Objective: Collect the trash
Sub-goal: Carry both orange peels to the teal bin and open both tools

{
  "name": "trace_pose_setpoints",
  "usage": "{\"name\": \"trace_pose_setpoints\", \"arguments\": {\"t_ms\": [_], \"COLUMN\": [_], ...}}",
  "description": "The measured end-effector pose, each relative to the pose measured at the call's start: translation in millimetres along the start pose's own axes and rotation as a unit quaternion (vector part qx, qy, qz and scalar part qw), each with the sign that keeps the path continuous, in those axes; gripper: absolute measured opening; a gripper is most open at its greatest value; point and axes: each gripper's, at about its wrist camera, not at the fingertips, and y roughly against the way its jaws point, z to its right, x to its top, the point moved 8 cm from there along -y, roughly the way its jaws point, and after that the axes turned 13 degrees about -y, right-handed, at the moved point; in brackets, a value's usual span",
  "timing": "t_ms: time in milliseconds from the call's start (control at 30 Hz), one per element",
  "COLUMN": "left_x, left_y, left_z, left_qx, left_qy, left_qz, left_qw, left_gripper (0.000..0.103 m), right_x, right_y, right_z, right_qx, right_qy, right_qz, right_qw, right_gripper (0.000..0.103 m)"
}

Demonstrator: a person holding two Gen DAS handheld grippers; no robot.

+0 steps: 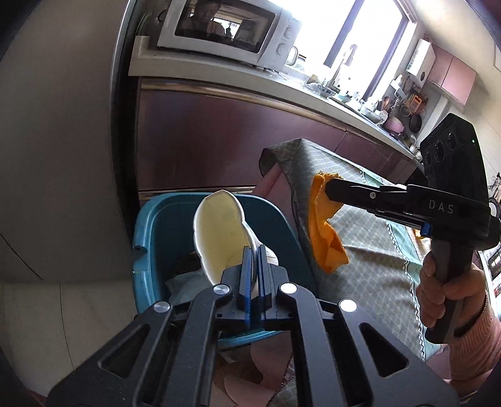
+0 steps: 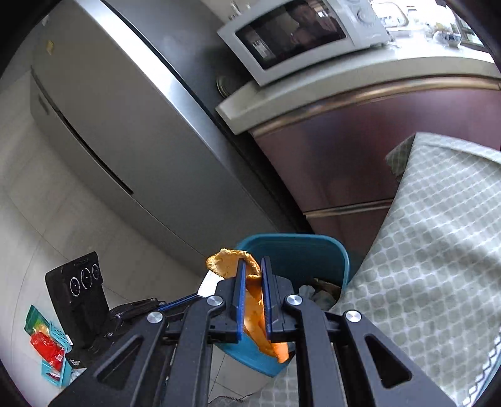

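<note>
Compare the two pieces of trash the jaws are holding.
The white piece is stiff, curved and pale; the orange piece is limp and crumpled. The white one hangs over the blue bin; the orange one hangs at the table edge beside it. Both are clamped in shut jaws.

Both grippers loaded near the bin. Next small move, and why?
Probably open the left gripper: its jaws pinch the flattened paper cup directly over the teal trash bin. The right gripper holds its orange peel at the bin's rim, not yet over the opening.

Two hand-held grippers [image 1: 254,250] [image 2: 252,266], one teal bin [image 1: 156,225], one microwave [image 1: 219,28], one fridge [image 2: 125,125], one orange peel [image 1: 322,225]
</note>
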Motion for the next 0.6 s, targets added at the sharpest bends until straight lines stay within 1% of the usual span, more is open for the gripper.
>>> {"name": "trace_pose_setpoints", "arguments": {"t_ms": [133,167,267,367,467,600], "left_x": [-8.3,-9.5,-15.0,-17.1,-18.1,-13.1], "left_y": [-15.0,-18.9,-24.9,-30.3,-31.1,-23.5], "left_z": [-4.3,-3.7,-5.8,-3.6,0.8,16.6], "left_qx": [-0.005,-0.005,-0.009,-0.012,-0.016,-0.02], "left_qy": [0.011,0.014,0.022,0.026,0.028,0.015], "left_qz": [-0.013,-0.016,-0.022,-0.024,-0.023,-0.009], "left_qw": [0.9998,0.9998,0.9995,0.9993,0.9992,0.9996], "left_gripper": [0.004,0.005,0.011,0.021,0.021,0.022], "right_x": [-6.2,-8.3,-12.3,-15.5,-18.4,-27.2], "right_y": [-19.9,-22.0,-24.1,-15.8,-3.4,19.8], "right_z": [11.3,13.3,18.3,24.2,27.3,31.9], "right_qx": [-0.016,-0.02,-0.028,-0.026,-0.024,-0.021], "right_qy": [-0.015,-0.017,-0.019,-0.024,-0.021,-0.01], "right_qz": [-0.021,-0.024,-0.026,-0.022,-0.016,-0.009], "right_qw": [1.0,0.999,0.999,0.999,0.999,1.0], "right_gripper": [0.012,0.014,0.015,0.018,0.019,0.023]}}
